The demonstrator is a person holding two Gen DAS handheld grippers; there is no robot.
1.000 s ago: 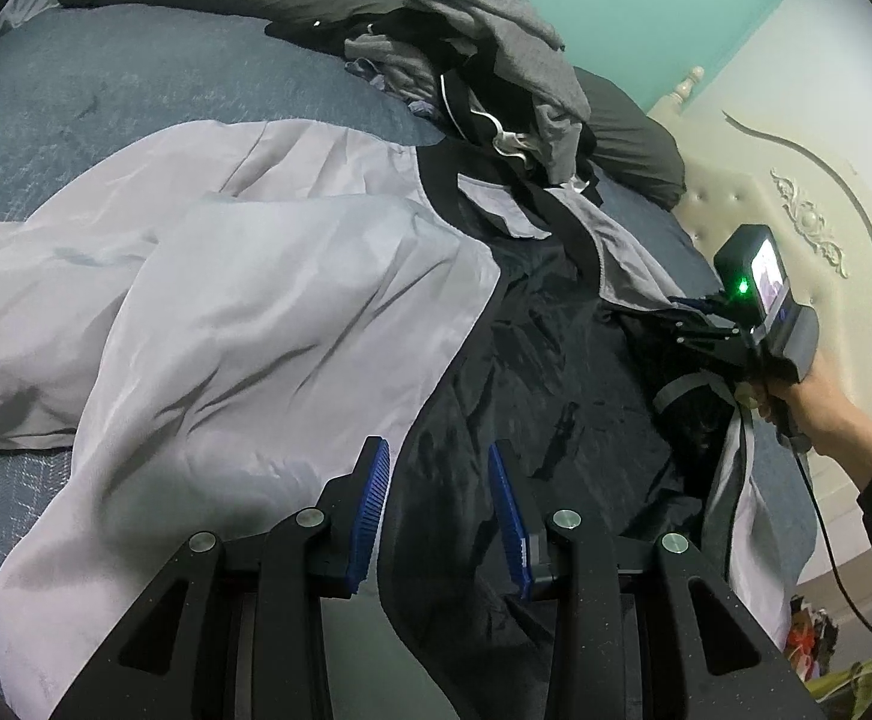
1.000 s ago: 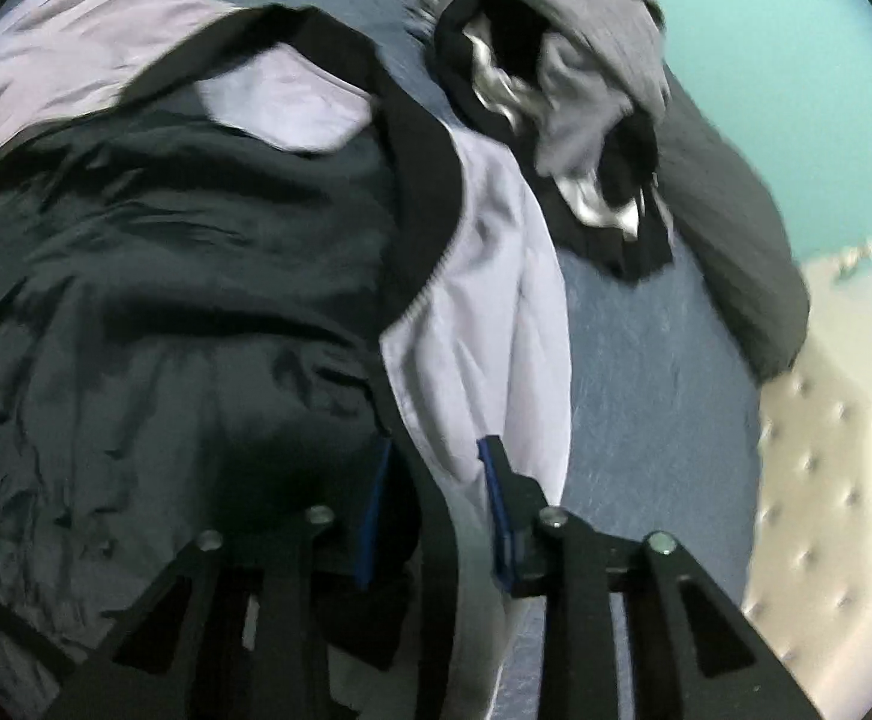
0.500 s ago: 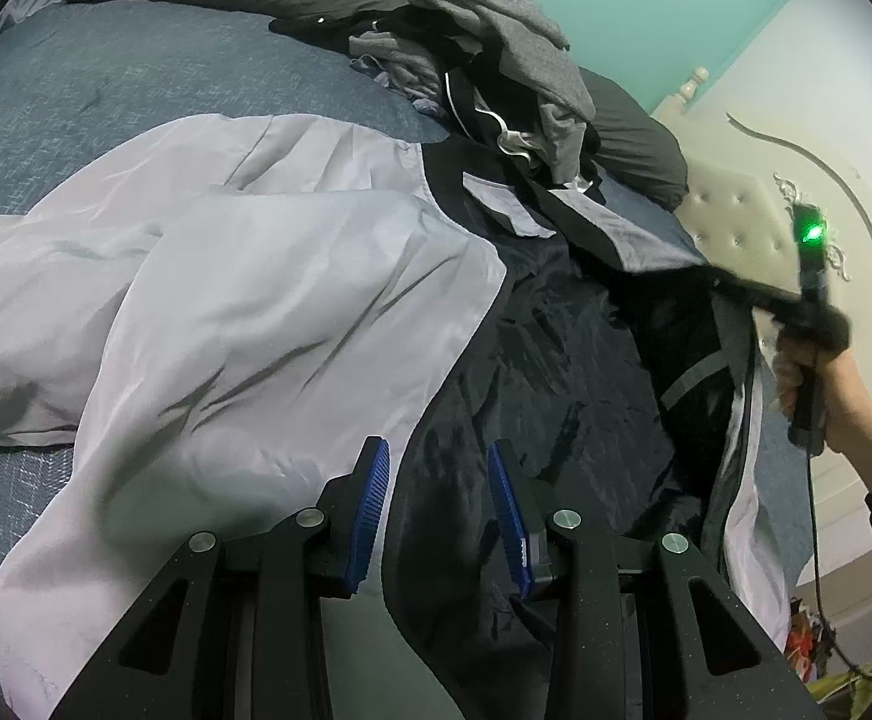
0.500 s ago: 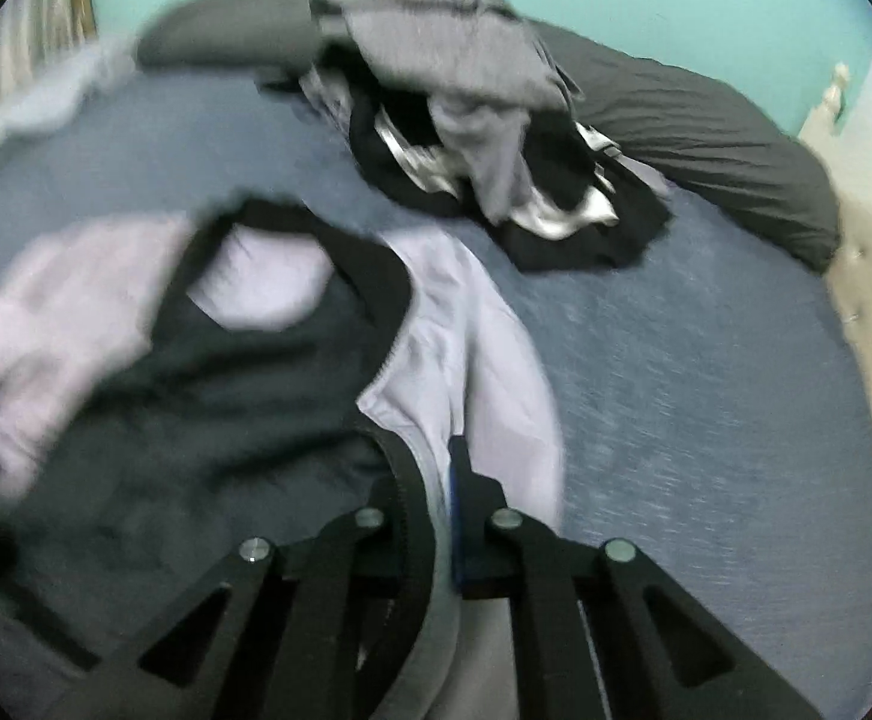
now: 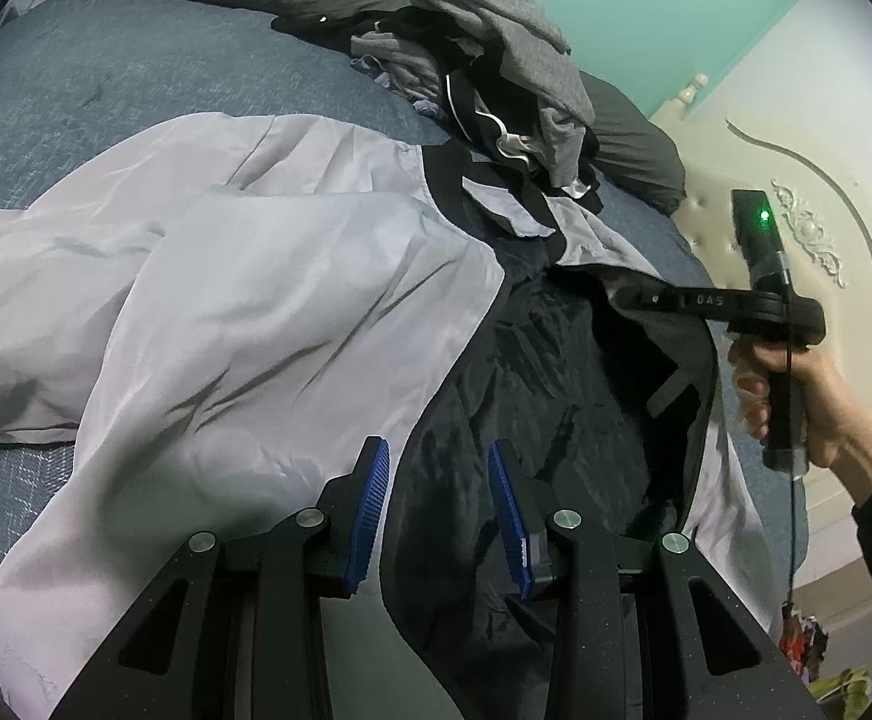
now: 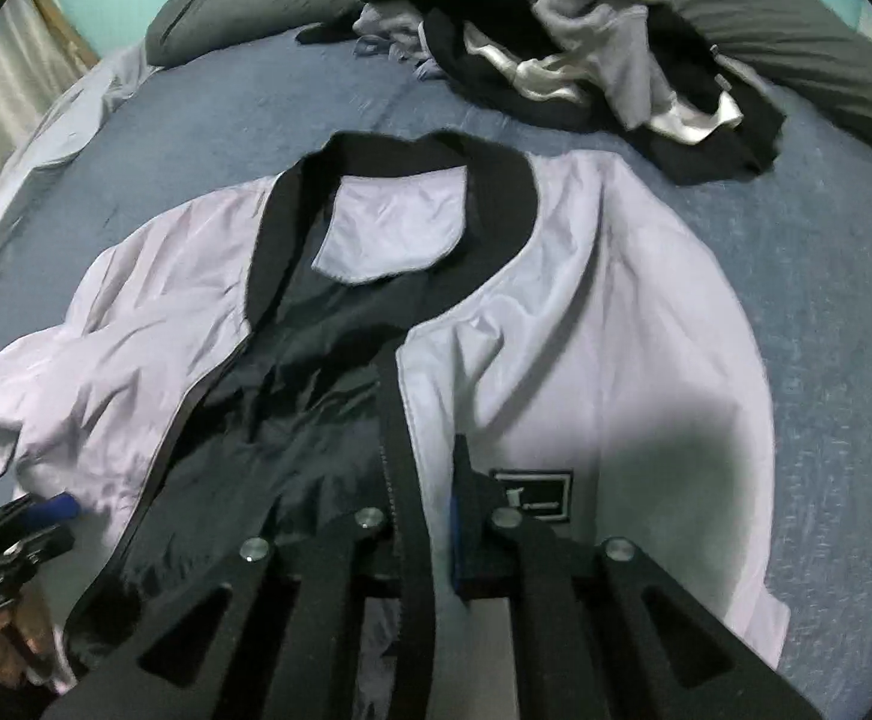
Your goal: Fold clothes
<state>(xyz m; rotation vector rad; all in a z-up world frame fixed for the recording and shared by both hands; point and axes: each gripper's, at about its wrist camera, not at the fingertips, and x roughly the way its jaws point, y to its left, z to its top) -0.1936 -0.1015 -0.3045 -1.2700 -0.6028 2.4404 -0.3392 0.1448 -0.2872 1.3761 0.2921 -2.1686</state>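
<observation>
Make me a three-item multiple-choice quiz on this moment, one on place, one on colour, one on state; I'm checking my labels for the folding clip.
1. Where is the clothes pile?
A. beyond the jacket's collar
B. on the floor
C. on the jacket's hem

2. The jacket lining is:
A. red
B. black
C. yellow

3. The right gripper is:
A. wide open
B. out of view
C. shut on the jacket's front edge

Answers: 1 A, it lies past the collar near the pillows; 2 B, the opened inside is black; 3 C, the zipper edge sits between its fingers.
</observation>
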